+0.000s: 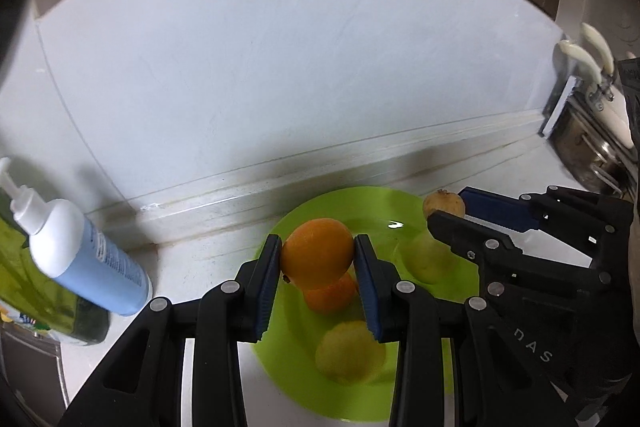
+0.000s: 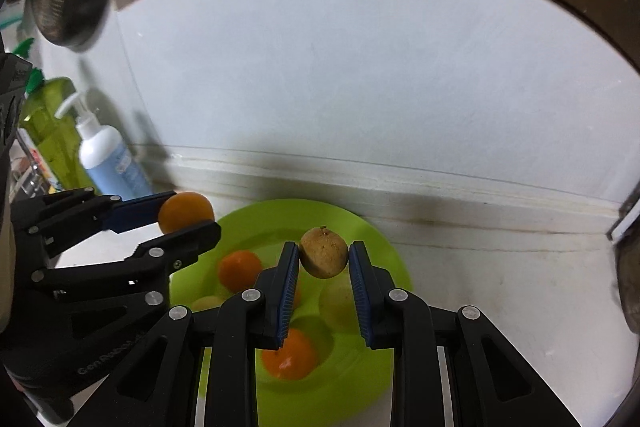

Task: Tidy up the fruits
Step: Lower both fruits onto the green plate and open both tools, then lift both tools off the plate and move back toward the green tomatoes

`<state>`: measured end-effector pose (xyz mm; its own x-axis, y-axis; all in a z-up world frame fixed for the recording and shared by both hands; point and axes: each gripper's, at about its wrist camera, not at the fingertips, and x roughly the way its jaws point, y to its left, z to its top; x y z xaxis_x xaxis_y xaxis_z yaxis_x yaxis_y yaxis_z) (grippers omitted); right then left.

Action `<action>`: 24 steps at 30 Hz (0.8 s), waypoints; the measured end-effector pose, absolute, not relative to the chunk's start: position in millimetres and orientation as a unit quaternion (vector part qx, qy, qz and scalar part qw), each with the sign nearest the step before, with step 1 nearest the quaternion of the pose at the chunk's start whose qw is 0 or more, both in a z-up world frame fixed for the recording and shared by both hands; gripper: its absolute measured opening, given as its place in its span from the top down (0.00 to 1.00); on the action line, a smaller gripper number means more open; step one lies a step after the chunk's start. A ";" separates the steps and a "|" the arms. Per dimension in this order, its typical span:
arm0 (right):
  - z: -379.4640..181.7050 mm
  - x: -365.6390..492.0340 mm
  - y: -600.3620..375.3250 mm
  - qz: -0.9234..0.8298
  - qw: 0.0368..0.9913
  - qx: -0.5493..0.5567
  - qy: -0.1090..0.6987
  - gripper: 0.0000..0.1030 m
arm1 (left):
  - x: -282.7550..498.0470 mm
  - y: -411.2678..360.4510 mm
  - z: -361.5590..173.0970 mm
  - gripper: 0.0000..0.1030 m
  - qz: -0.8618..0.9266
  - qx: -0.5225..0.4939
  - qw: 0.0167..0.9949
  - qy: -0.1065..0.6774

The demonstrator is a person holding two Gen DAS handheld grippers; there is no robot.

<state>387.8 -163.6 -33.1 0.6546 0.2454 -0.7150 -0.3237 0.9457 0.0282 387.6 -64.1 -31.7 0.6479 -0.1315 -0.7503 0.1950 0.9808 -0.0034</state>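
Observation:
My left gripper [image 1: 317, 245] is shut on an orange [image 1: 317, 253] and holds it above the green plate [image 1: 280, 347]. The same gripper [image 2: 188, 211] and orange [image 2: 186, 211] show in the right wrist view over the plate's left rim. My right gripper [image 2: 324, 253] is shut on a small brown fruit [image 2: 323, 252] above the plate [image 2: 384, 255]; it also shows in the left wrist view [image 1: 450, 207] with the fruit [image 1: 443, 203]. On the plate lie another orange [image 1: 330, 293], two pale yellow fruits [image 1: 348, 351] [image 1: 428, 259], and oranges in the right wrist view [image 2: 239, 269] [image 2: 290, 355].
A white-and-blue pump bottle [image 1: 80, 251] and a green bottle [image 2: 52, 135] stand at the left by the wall. A metal rack with utensils [image 1: 592, 115] is at the right. The white counter [image 2: 500, 287] runs to the back wall.

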 end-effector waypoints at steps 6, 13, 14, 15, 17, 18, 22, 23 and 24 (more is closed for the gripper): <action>-50.4 409.9 -164.6 0.160 0.896 -0.054 0.411 0.74 | 411.2 -62.3 -48.2 0.65 -0.095 0.032 0.895 0.434; -66.4 425.6 -171.4 0.166 0.886 -0.048 0.430 0.74 | 426.1 -67.2 -61.6 0.65 -0.102 0.039 0.887 0.448; -68.2 427.0 -172.2 0.169 0.884 -0.046 0.433 0.74 | 426.9 -66.8 -62.4 0.65 -0.104 0.039 0.886 0.449; -69.5 428.5 -172.4 0.170 0.884 -0.046 0.434 0.74 | 427.7 -67.3 -63.2 0.64 -0.105 0.039 0.886 0.450; -70.3 429.4 -172.7 0.170 0.883 -0.046 0.434 0.73 | 427.4 -67.8 -63.7 0.65 -0.107 0.039 0.887 0.447; -70.8 429.8 -173.6 0.170 0.884 -0.044 0.434 0.73 | 426.8 -68.0 -63.1 0.64 -0.107 0.038 0.888 0.445; -68.9 427.5 -175.7 0.172 0.884 -0.038 0.434 0.73 | 421.9 -69.2 -57.7 0.64 -0.104 0.041 0.893 0.437; -67.6 425.2 -176.7 0.171 0.884 -0.038 0.433 0.73 | 417.6 -68.8 -54.1 0.64 -0.100 0.039 0.896 0.432; -66.5 423.6 -177.6 0.171 0.885 -0.038 0.431 0.73 | 413.6 -68.2 -51.1 0.64 -0.098 0.036 0.898 0.427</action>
<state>423.6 -177.6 -66.5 0.5706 0.2707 -0.7754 -0.3358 0.9385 0.0806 413.6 -68.2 -51.1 0.6160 -0.1450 -0.7743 0.2069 0.9782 -0.0186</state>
